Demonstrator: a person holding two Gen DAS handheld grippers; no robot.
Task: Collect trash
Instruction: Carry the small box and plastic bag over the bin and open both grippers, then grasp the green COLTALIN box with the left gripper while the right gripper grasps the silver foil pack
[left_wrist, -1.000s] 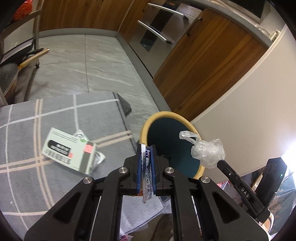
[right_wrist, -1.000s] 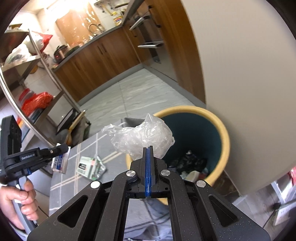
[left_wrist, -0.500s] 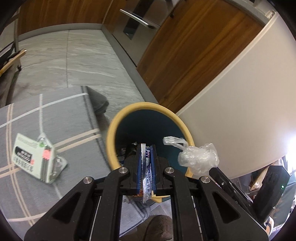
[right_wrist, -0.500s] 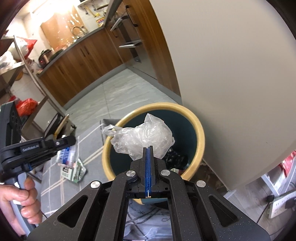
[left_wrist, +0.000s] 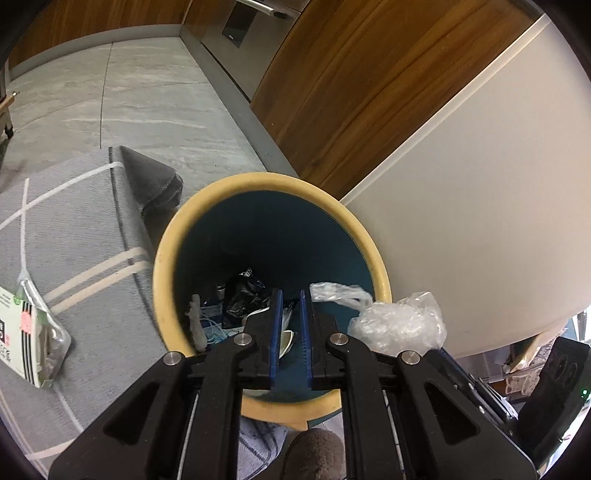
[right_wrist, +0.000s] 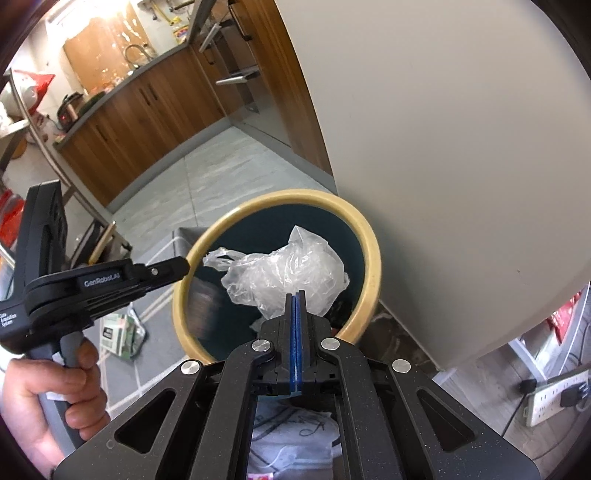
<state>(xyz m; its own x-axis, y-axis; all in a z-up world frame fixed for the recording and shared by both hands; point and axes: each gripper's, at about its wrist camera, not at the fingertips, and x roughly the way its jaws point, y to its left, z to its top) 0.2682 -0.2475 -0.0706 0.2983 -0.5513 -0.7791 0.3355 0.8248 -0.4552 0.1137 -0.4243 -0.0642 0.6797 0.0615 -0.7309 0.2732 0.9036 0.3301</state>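
Note:
A bin with a yellow rim and a dark teal inside stands on the floor against a white wall. My right gripper is shut on a crumpled clear plastic bag, which hangs over the bin's mouth. My left gripper reaches over the near left rim, its blue pads a narrow gap apart with nothing pinched. A blurred strip shows inside the bin below its tips. Dark and pale trash lies at the bottom.
A white and green box with a clear wrapper lies on the grey lined rug left of the bin. Wooden cabinets stand behind. A person's hand grips the left handle. A power strip lies at right.
The left gripper moved from over the rug to above the bin's mouth, and the wrapper it pinched is gone from its pads. The right gripper carried the bag slightly lower over the bin.

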